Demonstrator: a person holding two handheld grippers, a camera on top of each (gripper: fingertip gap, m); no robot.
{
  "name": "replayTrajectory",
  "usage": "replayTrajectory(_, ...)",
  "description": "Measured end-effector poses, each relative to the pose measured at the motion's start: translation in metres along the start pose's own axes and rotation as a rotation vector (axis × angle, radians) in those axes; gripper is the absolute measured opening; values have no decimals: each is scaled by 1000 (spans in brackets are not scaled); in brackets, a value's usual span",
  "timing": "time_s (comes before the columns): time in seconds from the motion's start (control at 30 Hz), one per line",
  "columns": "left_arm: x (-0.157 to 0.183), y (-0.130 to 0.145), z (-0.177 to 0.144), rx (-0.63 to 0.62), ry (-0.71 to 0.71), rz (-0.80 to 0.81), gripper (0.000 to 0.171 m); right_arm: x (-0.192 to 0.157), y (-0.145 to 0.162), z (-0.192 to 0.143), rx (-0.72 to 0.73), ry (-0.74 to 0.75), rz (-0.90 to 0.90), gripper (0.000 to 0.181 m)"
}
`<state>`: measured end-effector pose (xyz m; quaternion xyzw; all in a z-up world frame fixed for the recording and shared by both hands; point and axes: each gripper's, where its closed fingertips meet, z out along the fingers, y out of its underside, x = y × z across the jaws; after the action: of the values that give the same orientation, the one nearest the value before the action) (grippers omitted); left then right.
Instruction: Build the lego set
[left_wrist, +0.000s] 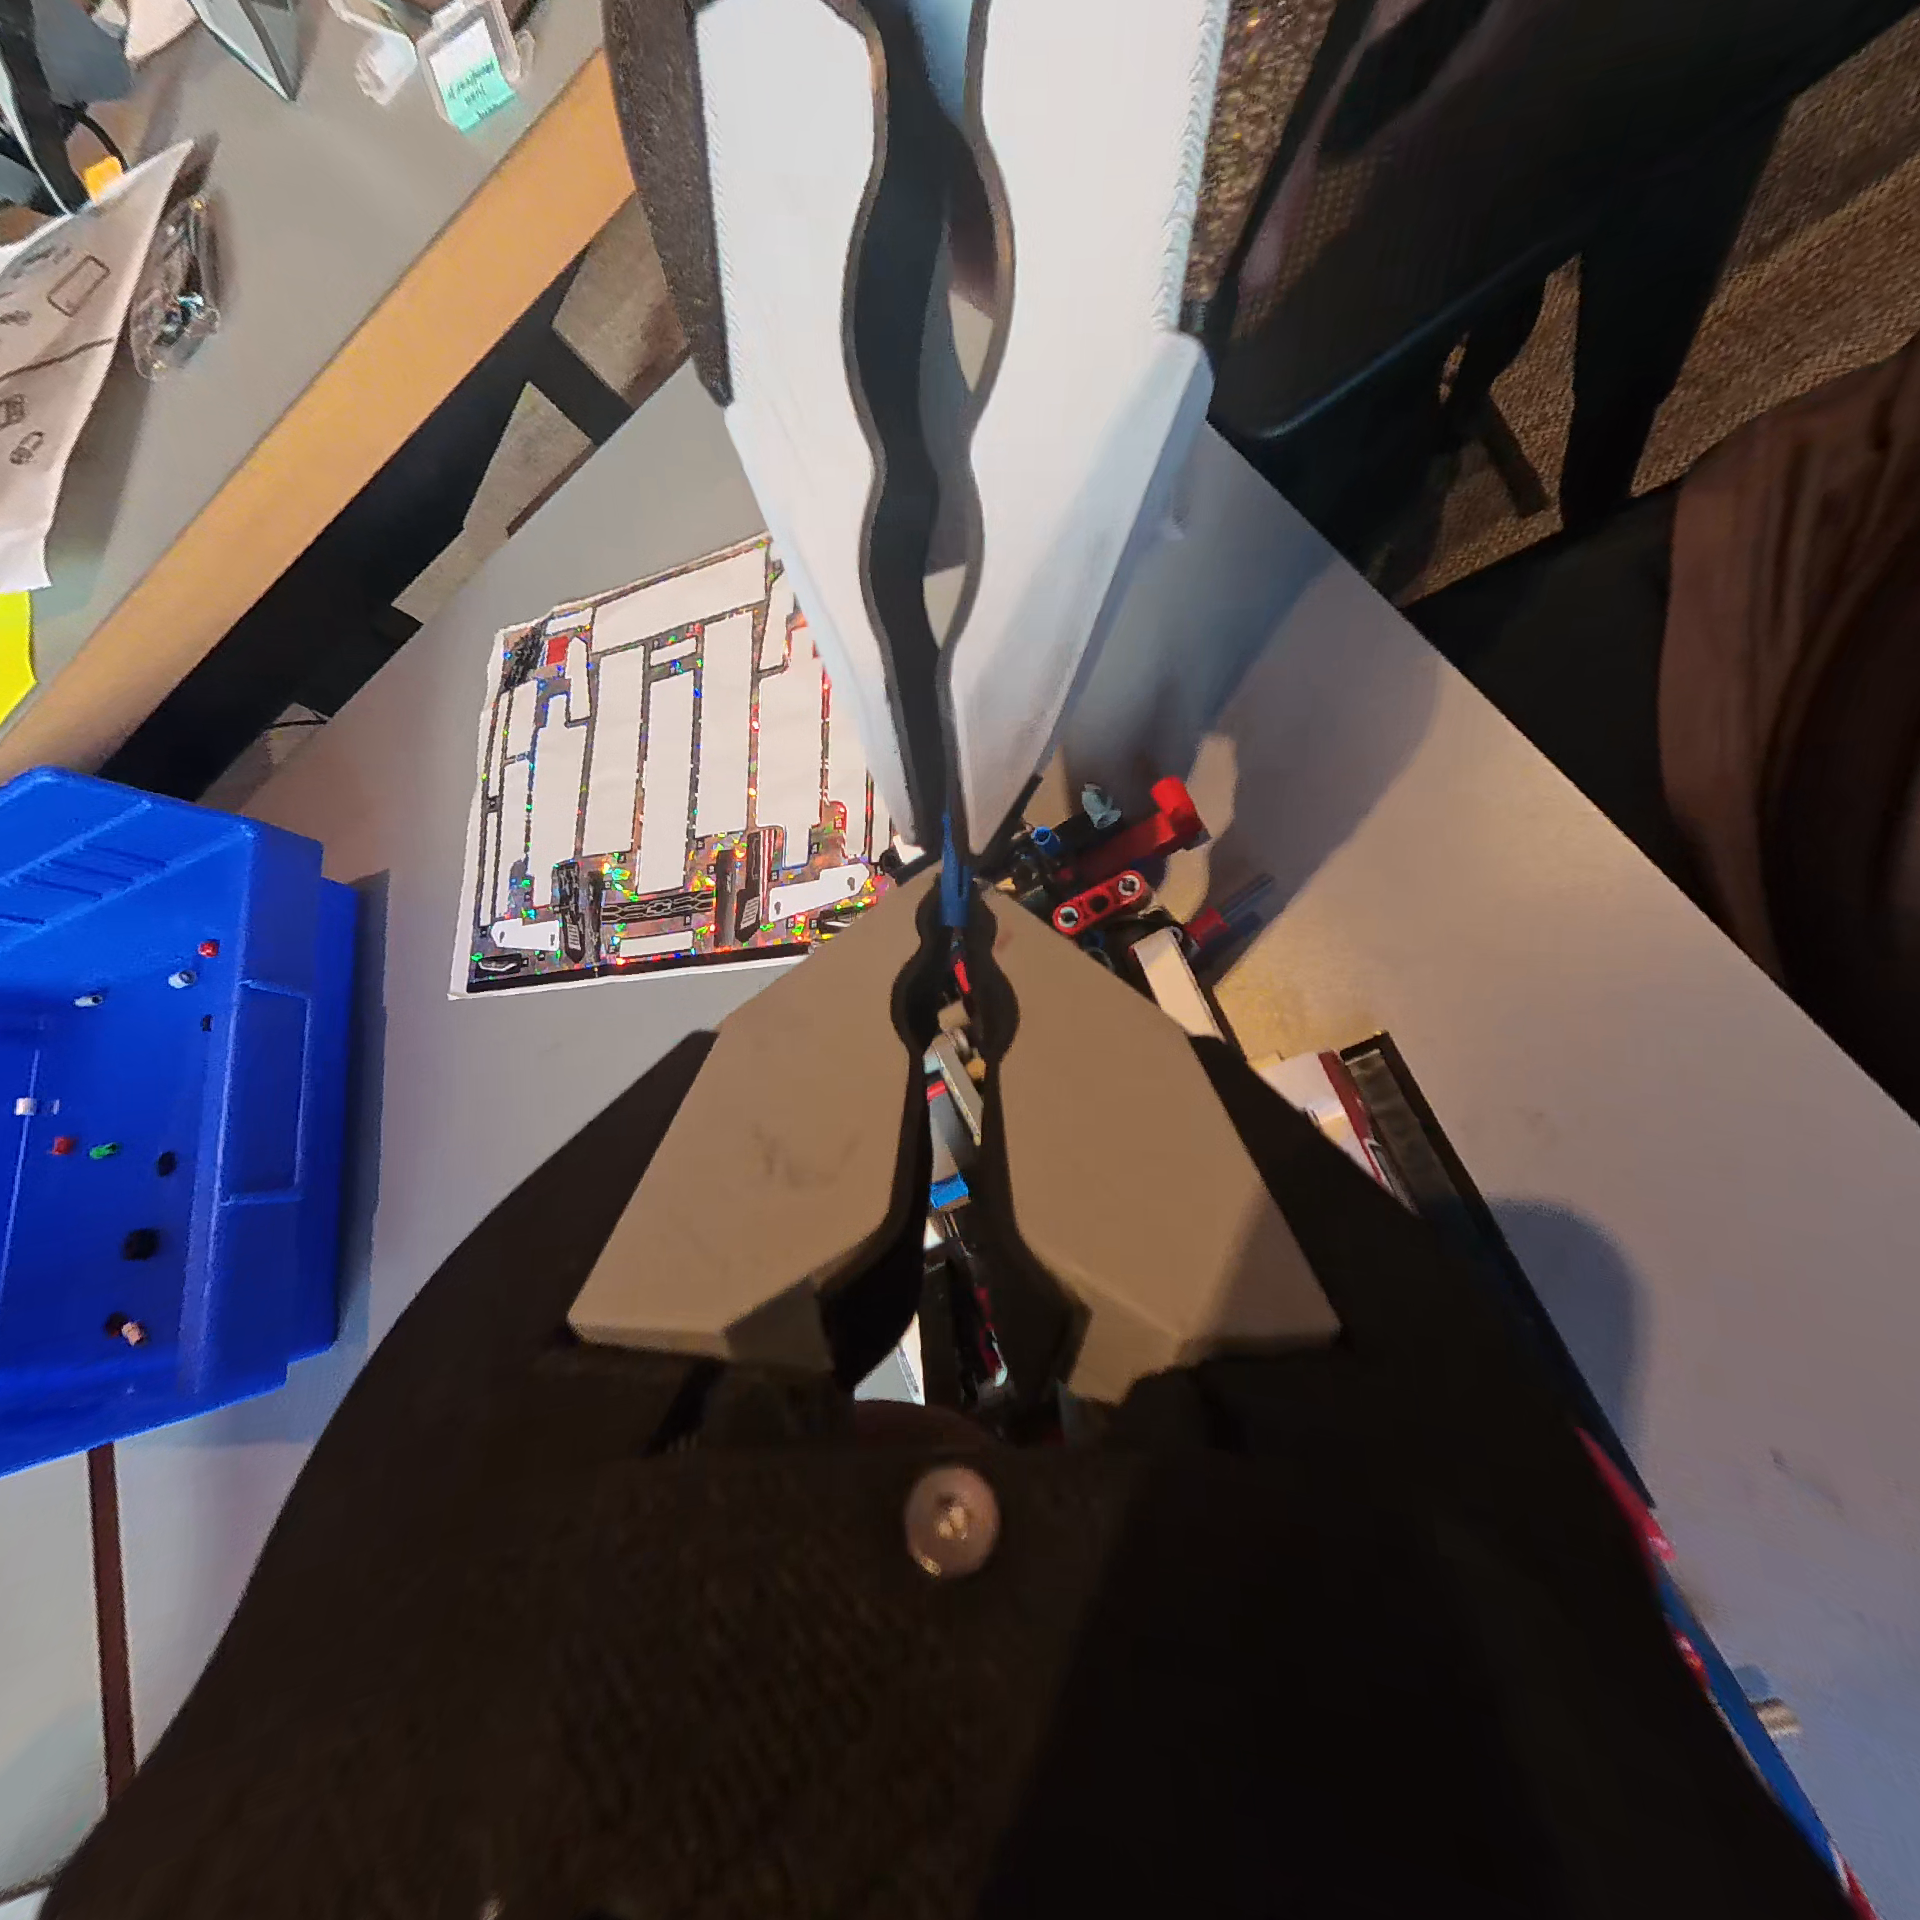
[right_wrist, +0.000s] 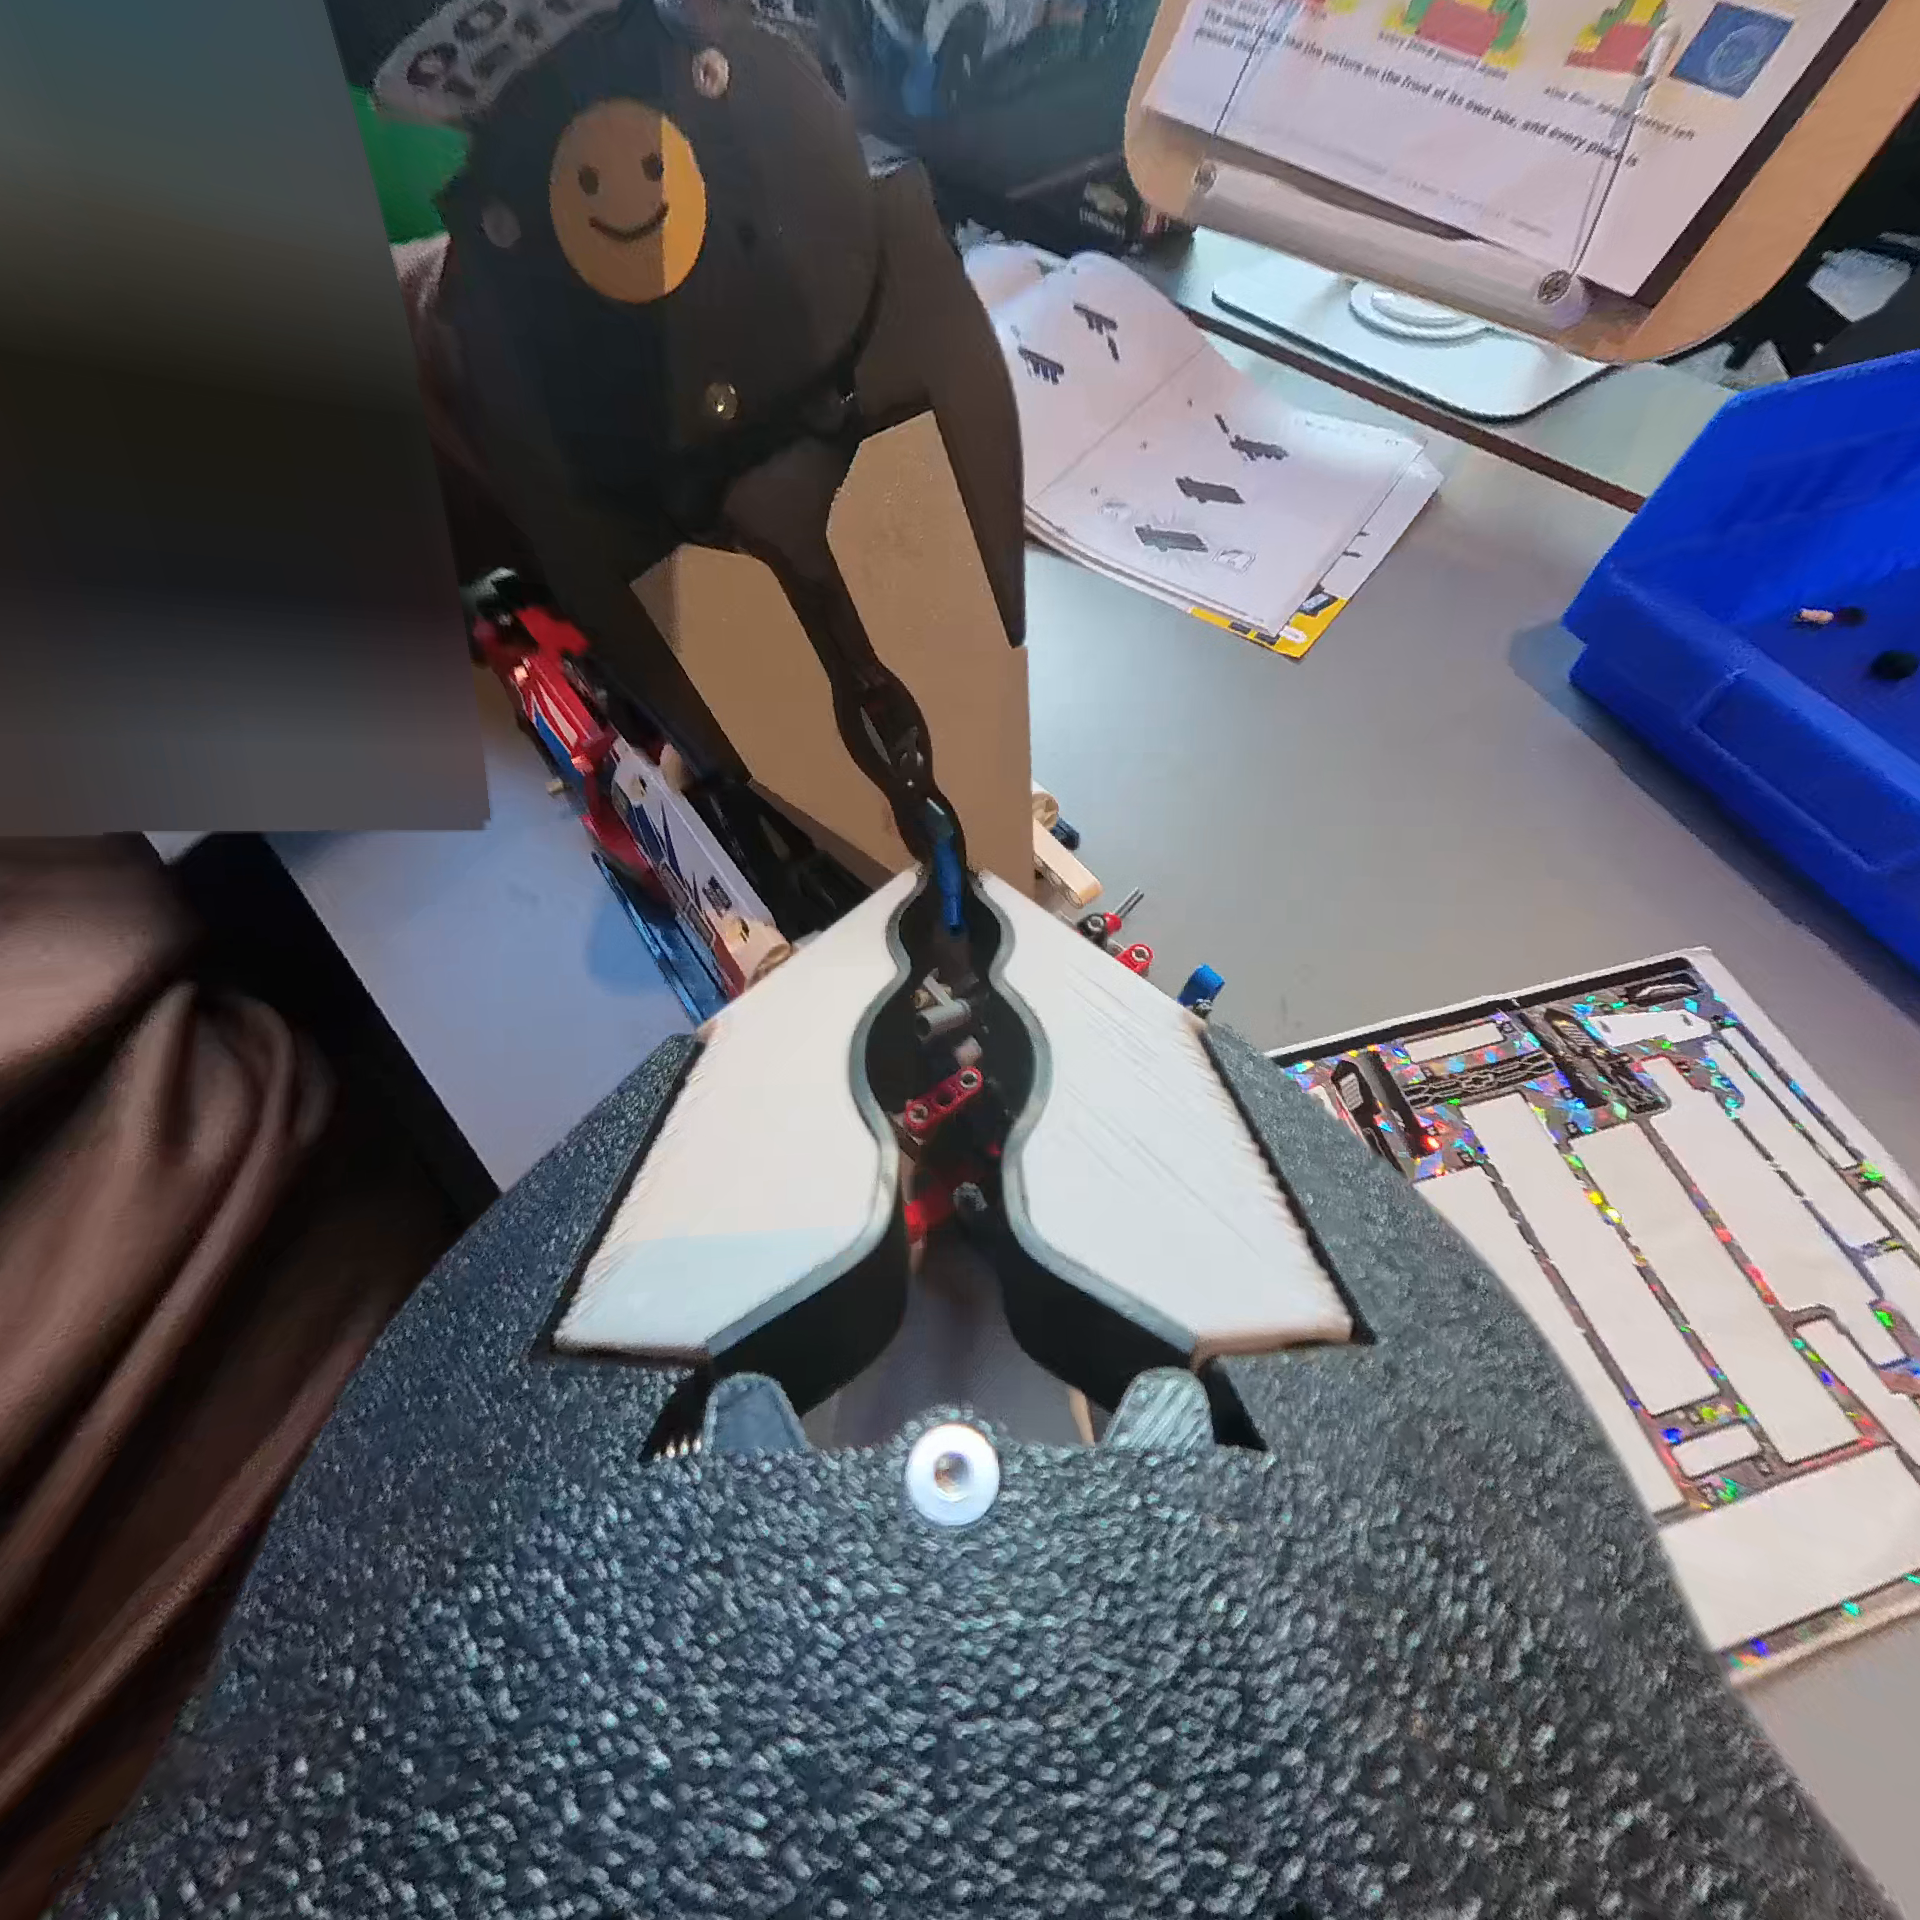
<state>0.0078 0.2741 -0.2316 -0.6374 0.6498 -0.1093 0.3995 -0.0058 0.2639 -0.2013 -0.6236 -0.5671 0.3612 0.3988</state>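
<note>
A small blue Lego pin is held end to end between both grippers, just above the model. My left gripper, with grey fingers, is shut on its near end. My right gripper, with white fingers, is shut on the other end. The two grippers meet tip to tip; the right gripper also shows in the left wrist view and the left gripper in the right wrist view. The red, black and white Lego model lies on the grey table below, mostly hidden by the fingers; its long body shows in the right wrist view.
A holographic sticker sheet lies beside the model. A blue bin holds several small loose parts. An open instruction booklet and a wooden document stand are farther back. The table edge runs close to the model, with a person's brown clothing beyond. The tips of both grippers are at nearly the same place.
</note>
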Motion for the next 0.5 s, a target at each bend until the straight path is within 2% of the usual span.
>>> replayTrajectory(0.1,-3,0,0,9,-13,-23,0,2,4,-1,-44,20,-44,4)
replayTrajectory(0.17,-8,5,-1,-12,-20,-54,3,15,13,-7,-87,88,-66,4)
replayTrajectory(0.23,-17,18,-5,-66,-34,-97,14,38,39,-16,-182,172,-66,4)
replayTrajectory(0.3,-24,23,-11,-71,-34,-145,15,60,83,-25,-333,239,-21,4)
replayTrajectory(0.37,-29,25,-15,-65,-31,-186,15,67,115,-30,-417,263,40,4)
replayTrajectory(0.43,-33,27,-18,-70,-44,-195,15,65,129,-30,-446,261,70,4)
replayTrajectory(0.5,-35,29,-20,-80,-53,-190,14,62,129,-29,-448,251,75,5)
